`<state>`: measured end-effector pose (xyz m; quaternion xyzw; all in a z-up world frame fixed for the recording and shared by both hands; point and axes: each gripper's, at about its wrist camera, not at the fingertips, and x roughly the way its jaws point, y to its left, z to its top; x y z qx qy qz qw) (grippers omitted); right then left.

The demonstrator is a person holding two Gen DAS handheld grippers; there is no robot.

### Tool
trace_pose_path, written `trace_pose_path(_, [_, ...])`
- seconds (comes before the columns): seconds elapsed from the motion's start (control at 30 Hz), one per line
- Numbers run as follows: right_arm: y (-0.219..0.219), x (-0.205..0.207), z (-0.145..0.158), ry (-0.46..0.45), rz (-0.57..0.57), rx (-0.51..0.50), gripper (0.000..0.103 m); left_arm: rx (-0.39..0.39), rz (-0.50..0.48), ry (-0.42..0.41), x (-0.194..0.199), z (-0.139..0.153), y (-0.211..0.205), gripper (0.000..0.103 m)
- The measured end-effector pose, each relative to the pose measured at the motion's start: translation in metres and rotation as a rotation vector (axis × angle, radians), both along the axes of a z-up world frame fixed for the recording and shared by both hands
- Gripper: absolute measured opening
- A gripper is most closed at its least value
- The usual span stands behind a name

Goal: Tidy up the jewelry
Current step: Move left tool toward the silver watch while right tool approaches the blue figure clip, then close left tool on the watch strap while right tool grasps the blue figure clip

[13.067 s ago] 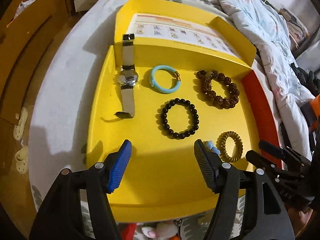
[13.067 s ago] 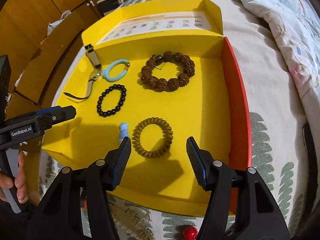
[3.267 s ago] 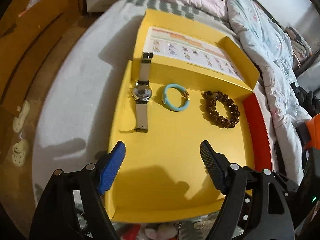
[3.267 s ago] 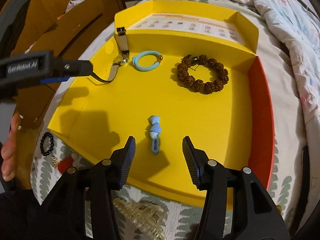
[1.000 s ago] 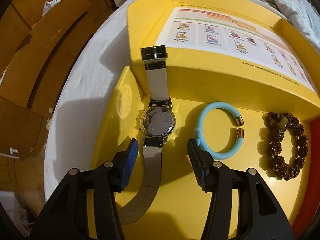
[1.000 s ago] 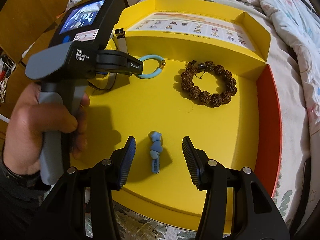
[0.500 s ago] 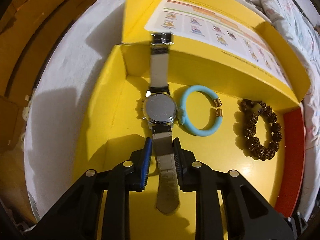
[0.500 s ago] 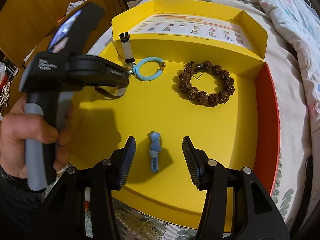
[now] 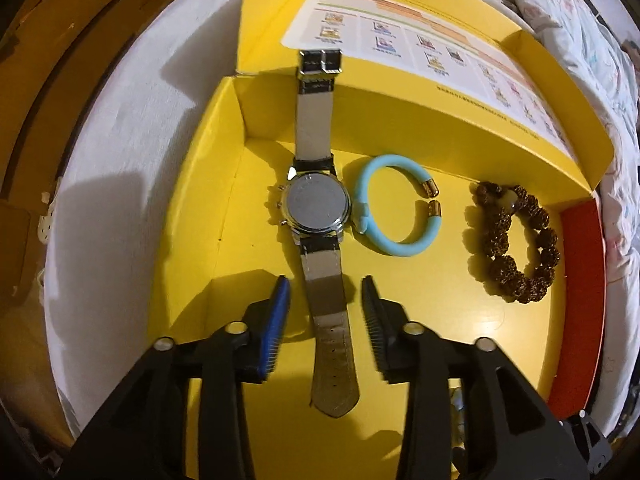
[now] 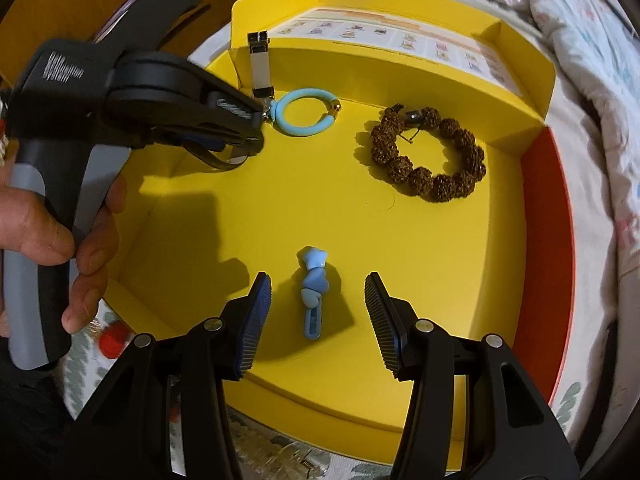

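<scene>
- The watch [image 9: 318, 208] is lying face down in the upper left part of the yellow tray [image 9: 420, 320], with its top strap leaning up the tray's back wall.
- The left hand-held gripper [image 9: 324, 292] is sitting over the watch's lower strap. Its jaws have just been opening, and the strap is lying between the pads [image 9: 280, 300] without being squeezed.
- The right hand-held gripper [image 10: 316, 292] is hanging with its jaws apart around the little blue hair clip [image 10: 314, 292] near the bottom middle of its view, not touching it.
- The blue bangle [image 9: 396, 206] is lying just beside the watch, and the brown bead bracelet [image 9: 512, 240] is sitting further right, near the red edge.
- What could go wrong, I think: the strap is thin and floppy, so it may be slipping out if the pads are closing too high.
- The watch head is heavy, so it may be swinging and bumping the blue bangle when lifted.
- The buckle end may be catching on the back wall.
- The hair clip is small, so it may be skidding away from the pads.
</scene>
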<state>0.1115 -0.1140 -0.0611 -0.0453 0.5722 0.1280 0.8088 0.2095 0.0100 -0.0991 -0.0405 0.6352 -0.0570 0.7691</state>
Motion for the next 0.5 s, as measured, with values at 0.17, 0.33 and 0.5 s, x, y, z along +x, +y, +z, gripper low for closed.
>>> trace_pose_path(0.17, [0.012, -0.002, -0.008, -0.011, 0.02, -0.076, 0.052, 0.046, -0.019, -0.024, -0.004, 0.0, -0.006, 0.043])
trace_pose_path(0.33, [0.017, -0.001, -0.025, -0.001, 0.013, -0.144, 0.048, 0.09, -0.032, -0.031, -0.002, -0.004, -0.015, 0.037])
trace_pose_path(0.5, [0.012, 0.0, -0.025, 0.012, -0.006, -0.112, 0.028, 0.084, -0.039, -0.036, -0.002, -0.004, -0.018, 0.022])
